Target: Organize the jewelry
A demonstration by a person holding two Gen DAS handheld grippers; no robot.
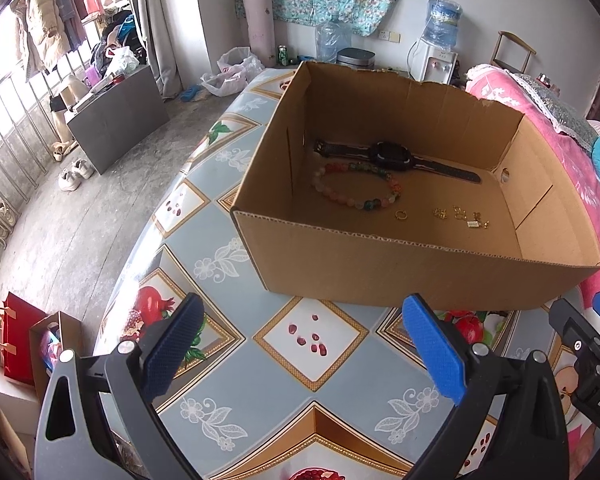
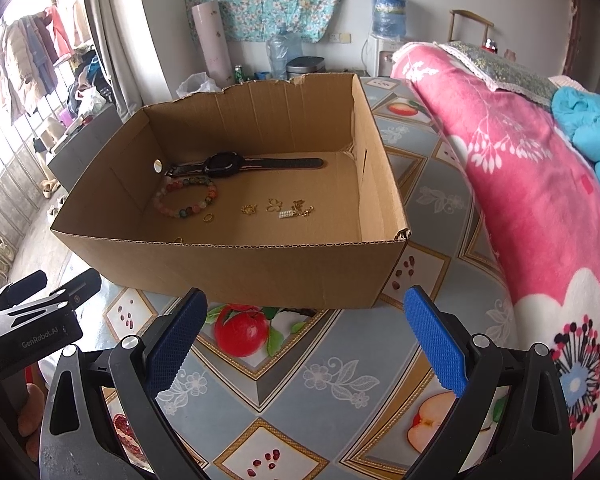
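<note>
two grippers hang spread and empty before the cardboard box (image 1: 400, 268): left gripper (image 1: 300, 344), then right gripper (image 2: 304, 340). inside, beaded bracelet (image 2: 186, 200) left, watch (image 2: 224, 165) lengthwise across the back, gold trinkets (image 2: 284, 209) rightward, likely nearer the right gripper.

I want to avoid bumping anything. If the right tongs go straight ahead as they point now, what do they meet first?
Most likely the near wall of the cardboard box; the open right tongs hover over the tablecloth just short of it.
</note>
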